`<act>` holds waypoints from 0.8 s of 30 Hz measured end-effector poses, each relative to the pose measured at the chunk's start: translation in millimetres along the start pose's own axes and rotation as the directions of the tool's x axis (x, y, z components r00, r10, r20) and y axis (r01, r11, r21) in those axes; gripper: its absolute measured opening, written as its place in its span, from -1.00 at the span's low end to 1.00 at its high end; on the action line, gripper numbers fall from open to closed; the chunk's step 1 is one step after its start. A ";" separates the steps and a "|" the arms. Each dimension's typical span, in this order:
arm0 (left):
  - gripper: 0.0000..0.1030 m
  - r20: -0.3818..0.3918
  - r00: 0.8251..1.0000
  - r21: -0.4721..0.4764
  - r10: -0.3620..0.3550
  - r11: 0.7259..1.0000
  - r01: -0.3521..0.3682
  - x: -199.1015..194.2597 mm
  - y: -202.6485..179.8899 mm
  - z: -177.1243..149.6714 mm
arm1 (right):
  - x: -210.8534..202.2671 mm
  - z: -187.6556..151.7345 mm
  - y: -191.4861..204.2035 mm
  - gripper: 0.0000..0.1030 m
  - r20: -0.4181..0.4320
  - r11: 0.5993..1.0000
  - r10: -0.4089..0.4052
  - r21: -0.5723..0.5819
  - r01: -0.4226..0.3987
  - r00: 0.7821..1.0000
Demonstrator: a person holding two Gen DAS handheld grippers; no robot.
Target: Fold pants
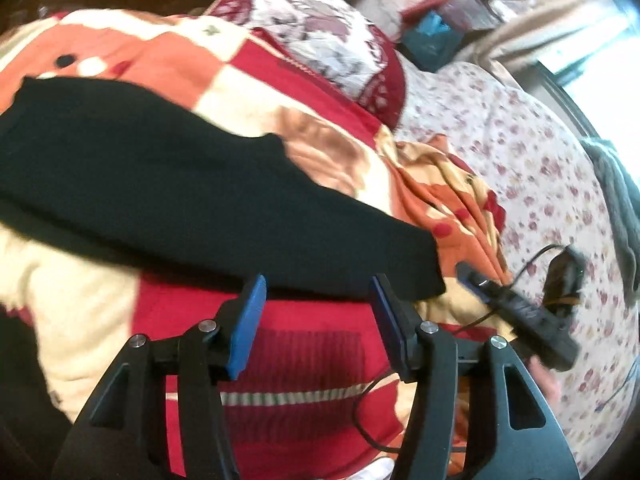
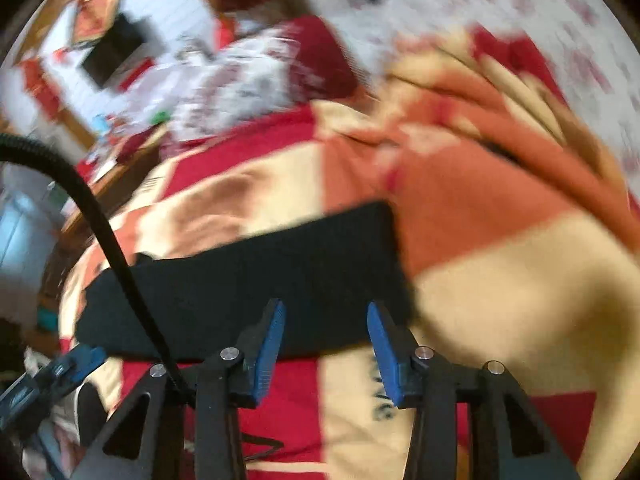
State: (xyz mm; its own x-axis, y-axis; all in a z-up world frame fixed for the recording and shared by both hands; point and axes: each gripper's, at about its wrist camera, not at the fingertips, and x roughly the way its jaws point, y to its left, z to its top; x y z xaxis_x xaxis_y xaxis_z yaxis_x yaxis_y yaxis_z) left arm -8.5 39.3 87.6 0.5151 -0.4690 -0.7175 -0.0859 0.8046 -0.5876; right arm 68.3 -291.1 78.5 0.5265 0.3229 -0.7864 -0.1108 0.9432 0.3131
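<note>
Black pants [image 1: 160,184] lie flat as a long band across a red, orange and cream checked blanket [image 1: 320,360]. My left gripper [image 1: 318,284] is open and empty, its blue pads at the near edge of the pants, close to their right end. The right gripper [image 1: 516,308] shows at the right of this view, just beyond that end. In the blurred right wrist view the pants [image 2: 260,276] lie crosswise ahead. My right gripper [image 2: 326,312] is open and empty, its tips over the pants' near edge by their right end. The left gripper [image 2: 48,376] shows at the lower left.
A red and white patterned pillow [image 1: 328,40] lies behind the blanket. A floral sheet [image 1: 540,168] covers the bed to the right, with a dark grey cloth [image 1: 616,200] at its edge. A black cable [image 2: 100,224] arcs across the left of the right wrist view.
</note>
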 end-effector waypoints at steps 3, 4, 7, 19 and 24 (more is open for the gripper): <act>0.04 0.008 1.000 -0.040 0.001 0.999 -0.001 -1.7 14.7 -0.7 | 16.6 17.1 32.7 -0.17 -0.015 0.964 0.265 -0.021 -0.265 0.964; 0.04 0.013 1.000 -0.055 -0.009 0.998 0.010 -2.7 19.0 -0.6 | 25.3 21.5 40.0 -0.17 -0.022 0.945 0.327 -0.016 -0.327 0.945; 0.15 0.067 0.997 -0.111 -0.028 0.993 0.036 -7.0 29.2 4.2 | 66.4 36.4 72.0 -0.11 -0.084 0.895 0.442 -0.034 -0.446 0.893; 0.21 0.097 0.995 -0.241 0.028 0.970 -0.004 11.2 57.2 20.1 | 196.4 68.7 154.5 -0.09 -0.362 0.837 0.470 -0.106 -0.536 0.805; 0.21 0.109 0.994 -0.288 -0.001 0.957 0.033 13.8 70.1 18.7 | 201.5 66.2 165.9 -0.78 -0.350 0.819 0.464 -0.181 -0.545 0.813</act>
State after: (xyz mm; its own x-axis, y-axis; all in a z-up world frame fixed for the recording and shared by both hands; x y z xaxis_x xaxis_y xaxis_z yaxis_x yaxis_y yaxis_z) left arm 8.5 96.1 43.5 0.6053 -0.4275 -0.6715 -0.3112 0.6494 -0.6939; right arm 211.8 -74.7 7.2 0.0818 0.7280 -0.6807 -0.5303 0.6101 0.5887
